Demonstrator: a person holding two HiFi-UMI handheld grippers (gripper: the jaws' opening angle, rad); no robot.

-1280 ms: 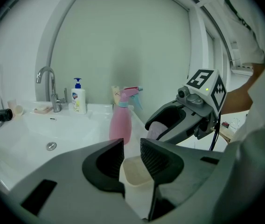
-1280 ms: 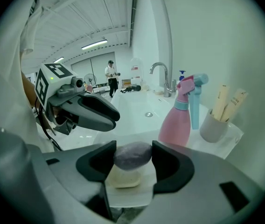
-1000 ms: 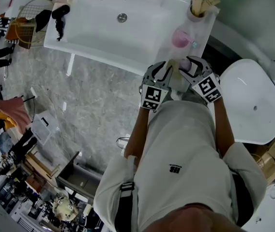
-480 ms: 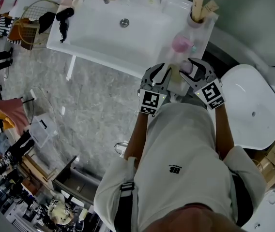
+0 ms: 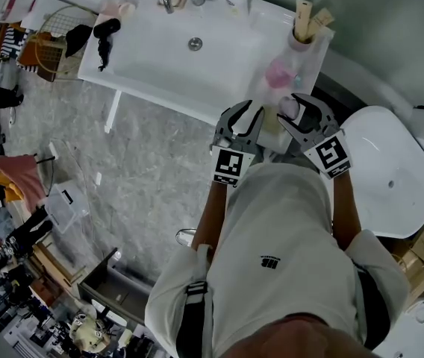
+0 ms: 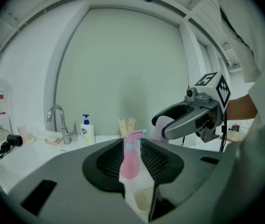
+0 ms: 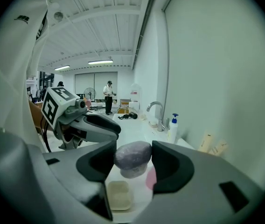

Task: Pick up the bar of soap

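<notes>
Up close, right gripper (image 7: 132, 162) pinches soap bar (image 7: 132, 154); left gripper (image 6: 132, 150) gap empty.

From overhead, soap bar (image 5: 290, 108) mostly buried in right tool (image 5: 295, 104). Spray bottle (image 6: 129, 158) base hidden behind left tool (image 6: 132, 154). Far person (image 7: 108, 97) too small.

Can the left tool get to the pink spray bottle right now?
Probably yes. The left tool is open and empty. The pink spray bottle stands upright straight ahead of it on the sink counter, and nothing seems to be in between.
</notes>
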